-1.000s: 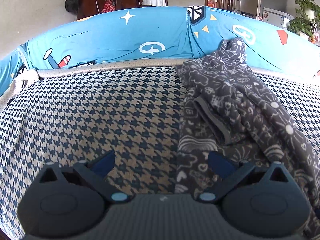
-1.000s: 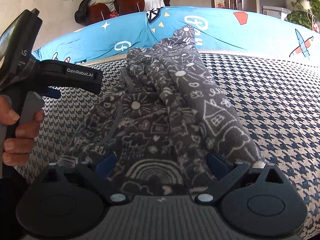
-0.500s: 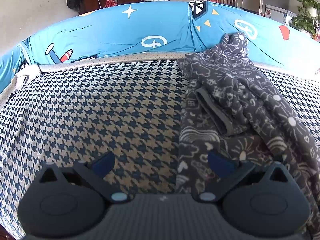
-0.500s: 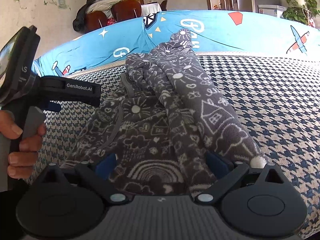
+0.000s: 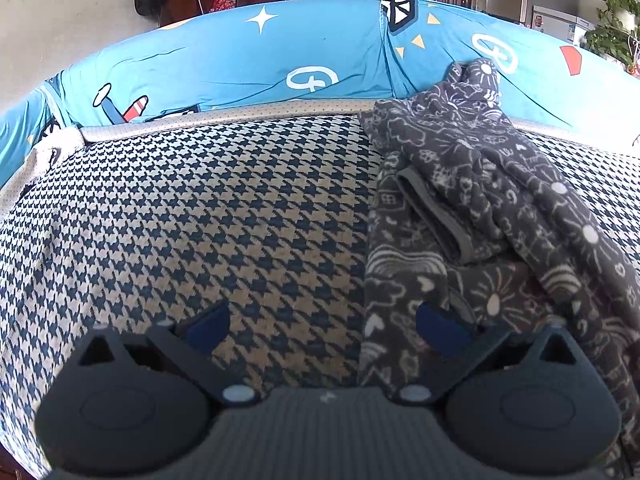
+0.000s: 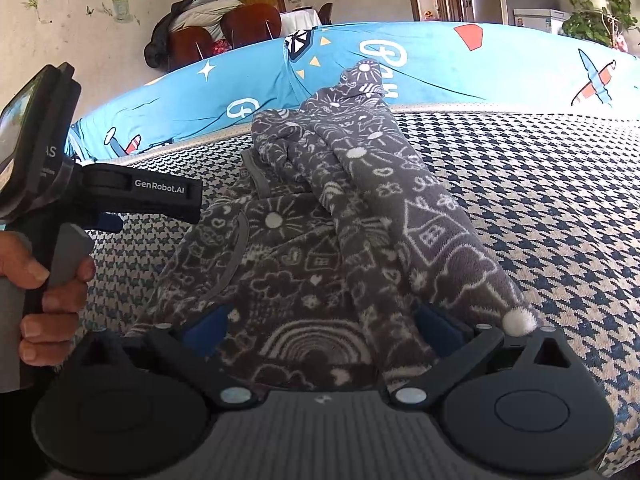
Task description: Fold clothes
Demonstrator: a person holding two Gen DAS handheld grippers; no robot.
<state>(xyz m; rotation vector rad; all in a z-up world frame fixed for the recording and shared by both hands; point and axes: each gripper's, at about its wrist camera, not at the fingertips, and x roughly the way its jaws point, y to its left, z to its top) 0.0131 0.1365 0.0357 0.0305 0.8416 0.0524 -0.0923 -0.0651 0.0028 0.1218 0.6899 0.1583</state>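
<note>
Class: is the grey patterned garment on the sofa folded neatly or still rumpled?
Rumpled: the grey patterned garment lies bunched in overlapping, uneven ridges.

The garment (image 6: 332,240) lies on the sofa seat (image 5: 208,216), its far end against the backrest (image 5: 280,64). The left hand-held gripper (image 6: 120,220) sits left of it, the right hand-held gripper (image 6: 320,324) before it.
</note>
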